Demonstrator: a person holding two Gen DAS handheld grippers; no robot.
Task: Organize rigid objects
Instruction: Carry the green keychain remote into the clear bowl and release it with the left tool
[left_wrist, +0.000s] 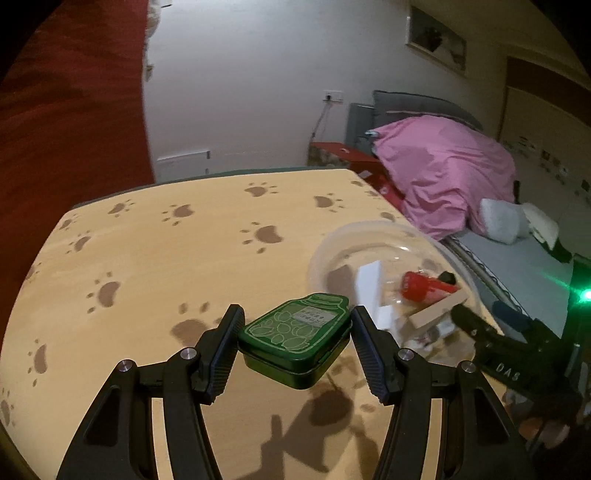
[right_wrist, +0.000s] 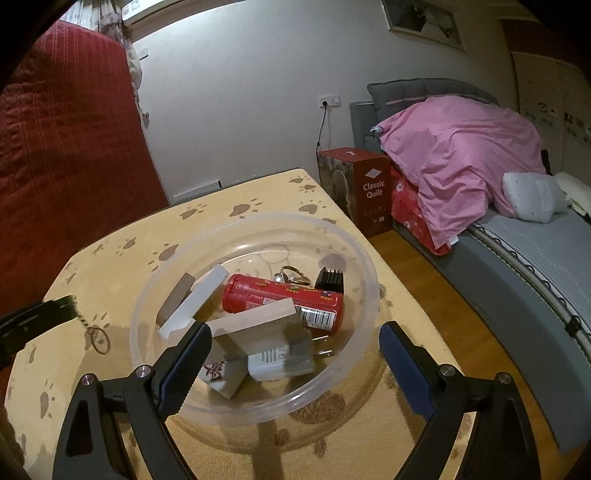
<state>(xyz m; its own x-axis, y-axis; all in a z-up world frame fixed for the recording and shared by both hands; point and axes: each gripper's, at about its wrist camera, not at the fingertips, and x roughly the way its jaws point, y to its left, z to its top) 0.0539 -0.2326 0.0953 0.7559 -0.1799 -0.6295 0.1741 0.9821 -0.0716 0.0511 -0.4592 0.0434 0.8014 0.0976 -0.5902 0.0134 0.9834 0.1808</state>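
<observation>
While the left gripper is clamping the green tin above the table, the clear bowl is lying to its right, seemingly near; the right gripper is hovering over it, jaws apart.

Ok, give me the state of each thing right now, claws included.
Left claw: shut on the green tin, held above the table.
Green tin: lid closed, tilted, off the table.
Right claw: open, holding nothing, at the bowl's near rim.
Clear bowl: upright on the table, holding several items.
Red canister: lying on its side in the bowl.
White charger: lying in the bowl, prongs exposed.
</observation>
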